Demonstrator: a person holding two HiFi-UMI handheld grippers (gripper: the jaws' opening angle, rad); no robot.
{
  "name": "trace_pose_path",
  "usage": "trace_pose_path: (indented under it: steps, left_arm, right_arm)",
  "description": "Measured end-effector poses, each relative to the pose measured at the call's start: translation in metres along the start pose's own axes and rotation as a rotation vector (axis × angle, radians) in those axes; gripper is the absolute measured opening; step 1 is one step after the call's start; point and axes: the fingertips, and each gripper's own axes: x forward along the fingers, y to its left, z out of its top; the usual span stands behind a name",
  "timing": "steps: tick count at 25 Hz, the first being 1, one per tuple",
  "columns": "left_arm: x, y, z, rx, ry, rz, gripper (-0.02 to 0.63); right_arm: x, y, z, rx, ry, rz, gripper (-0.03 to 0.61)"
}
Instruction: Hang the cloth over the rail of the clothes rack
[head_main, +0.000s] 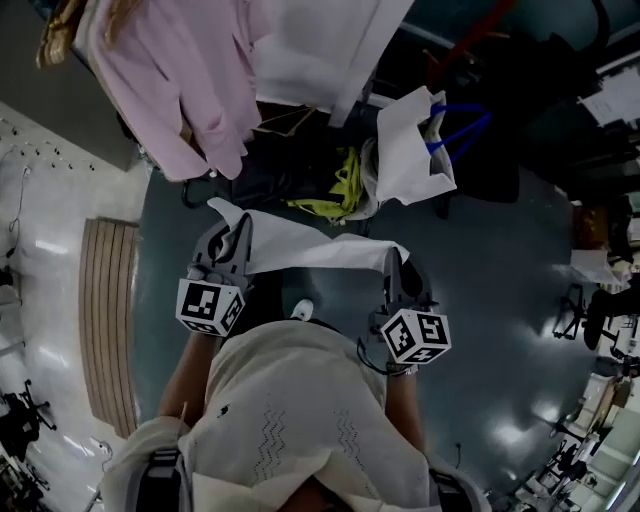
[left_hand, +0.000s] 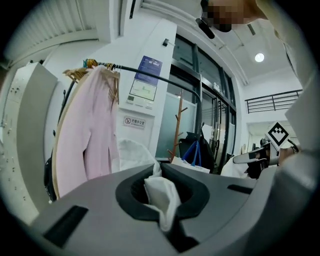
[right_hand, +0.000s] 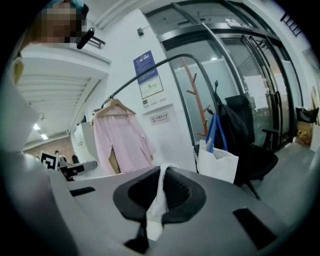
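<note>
Cloth (head_main: 310, 248) first: it is white and thin, pulled out into a long band with soft creases, and one loose corner pokes past my left jaws toward 11 o'clock. It hangs in the air over the dark floor (head_main: 500, 300), strung between my two tools near the middle of the head view, below the rack and touching no rail.

My left gripper (head_main: 238, 235) sits at 9 o'clock of that band and my right gripper (head_main: 392, 265) at 3 o'clock, side by side and about level. Both my bare forearms reach forward from my body, with the marker cubes turned up toward my head. The left jaws are clamped together on a bunched fold of the cloth, which spills out between the dark pads. The right jaws are pressed together on a thinner edge of it, a narrow white strip running down the gap.

From above I see only hanging clothes at 11 and 12 o'clock. The left gripper view gives what that misses: the black rail (left_hand: 125, 69) curving overhead at 12 o'clock, with a pink shirt (left_hand: 92, 135) on a hanger at 9 o'clock. The right gripper view adds a white bag (right_hand: 217, 162) with blue handles at 3 o'clock, beside a black chair (right_hand: 255, 150), and a wooden coat stand (right_hand: 197, 105) behind them
</note>
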Motion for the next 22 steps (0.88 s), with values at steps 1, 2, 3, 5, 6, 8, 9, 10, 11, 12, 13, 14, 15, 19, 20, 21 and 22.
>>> trace_pose_path:
  steps: [1,2,3,5,6,8,9,10,11,12,13,14,15,19,20,21,22]
  left_arm:
    - [0.017,0.009,0.005,0.001,-0.002,-0.021,0.017]
    - [0.034,0.019,0.013,0.005,-0.009,-0.040,0.017]
    - [0.050,0.029,0.021,0.010,-0.020,-0.056,0.017]
    - [0.078,0.046,0.038,0.014,-0.041,-0.082,0.017]
    - [0.088,0.053,0.045,0.014,-0.050,-0.095,0.017]
    - [0.106,0.069,0.059,0.028,-0.068,-0.118,0.017]
    - [0.115,0.078,0.065,0.039,-0.075,-0.126,0.017]
    - [0.124,0.086,0.071,0.048,-0.079,-0.130,0.017]
    - [0.130,0.091,0.075,0.055,-0.082,-0.131,0.017]
    - [0.134,0.095,0.079,0.058,-0.086,-0.130,0.017]
    - [0.137,0.097,0.084,0.060,-0.093,-0.128,0.017]
    - [0.140,0.099,0.090,0.064,-0.105,-0.128,0.017]
    - [0.143,0.100,0.098,0.071,-0.118,-0.128,0.017]
    - [0.153,0.094,0.136,0.107,-0.179,-0.131,0.017]
    - [0.156,0.092,0.146,0.113,-0.197,-0.132,0.017]
    - [0.159,0.090,0.155,0.118,-0.215,-0.132,0.017]
    - [0.161,0.088,0.164,0.122,-0.233,-0.132,0.017]
  right_arm:
    - [0.011,-0.002,0.009,0.003,-0.007,-0.020,0.021]
    - [0.024,-0.003,0.019,0.001,-0.018,-0.033,0.021]
    - [0.037,-0.003,0.029,-0.006,-0.030,-0.043,0.021]
    - [0.060,-0.002,0.048,-0.019,-0.051,-0.059,0.021]
    - [0.069,-0.001,0.055,-0.025,-0.059,-0.065,0.021]
    - [0.087,0.003,0.068,-0.040,-0.080,-0.074,0.021]
    - [0.096,0.005,0.073,-0.046,-0.092,-0.075,0.021]
    - [0.104,0.006,0.077,-0.051,-0.100,-0.074,0.021]
    - [0.110,0.008,0.080,-0.056,-0.105,-0.072,0.021]
    - [0.114,0.009,0.084,-0.064,-0.108,-0.068,0.021]
    - [0.117,0.009,0.087,-0.073,-0.113,-0.066,0.021]
    - [0.120,0.010,0.093,-0.081,-0.121,-0.065,0.021]
    - [0.124,0.010,0.099,-0.089,-0.133,-0.066,0.021]
    - [0.130,0.010,0.136,-0.134,-0.194,-0.061,0.021]
    - [0.131,0.008,0.146,-0.142,-0.212,-0.052,0.021]
    - [0.133,0.006,0.156,-0.146,-0.229,-0.040,0.021]
    - [0.135,0.004,0.166,-0.149,-0.243,-0.025,0.021]
